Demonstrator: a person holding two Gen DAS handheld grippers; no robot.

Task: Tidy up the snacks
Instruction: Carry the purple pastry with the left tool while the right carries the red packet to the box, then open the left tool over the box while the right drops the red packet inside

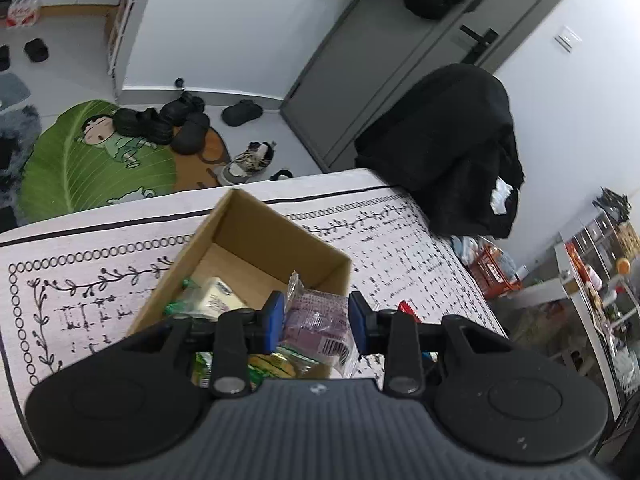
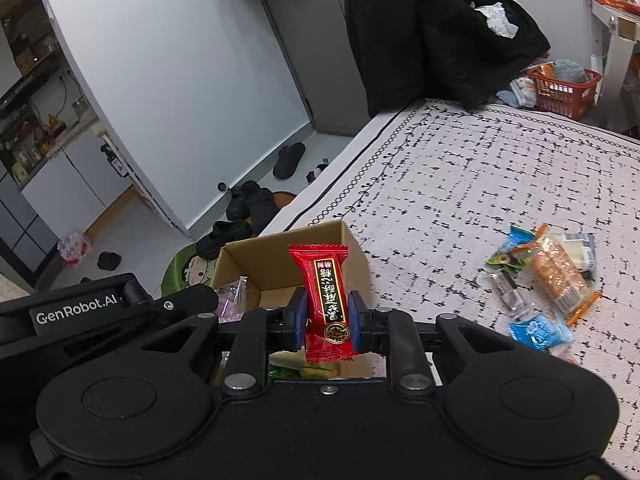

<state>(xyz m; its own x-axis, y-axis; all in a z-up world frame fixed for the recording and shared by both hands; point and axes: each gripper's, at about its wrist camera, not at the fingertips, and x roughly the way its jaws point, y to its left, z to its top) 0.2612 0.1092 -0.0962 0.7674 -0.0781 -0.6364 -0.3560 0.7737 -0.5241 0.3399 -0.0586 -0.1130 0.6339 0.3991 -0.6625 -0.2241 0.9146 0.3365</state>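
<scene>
**Kid 1:** Red candy! See it? The right gripper has it squeezed tight between its blue pads, standing up, w/ the top sticking out above.

**Kid 2:** Yep. And where's it at?

**Kid 1:** Right over the near end of the brown box. The box sits on the white cloth w/ black marks, near the cloth's edge.

**Kid 2:** What about the left gripper?

**Kid 1:** It's got a purple pack in a clear wrapper. The pads are a bit apart & the pack fills the gap between them, so it's held. That one's over the box too, by the near right corner.

**Kid 2:** Anything in the box yet?

**Kid 1:** Yeah. A pale yellow pack and some green ones, down at the near end. The far end is bare cardboard.

**Kid 2:** More snacks left out?

**Kid 1:** A little pile on the cloth, off to the right, well apart from the box. Orange, blue, green & clear wrappers, all touching or on top of each other.

**Kid 2:** And past the cloth?

**Kid 1:** Black shoes on a green leaf rug, plus a big black coat & a red basket.
</scene>
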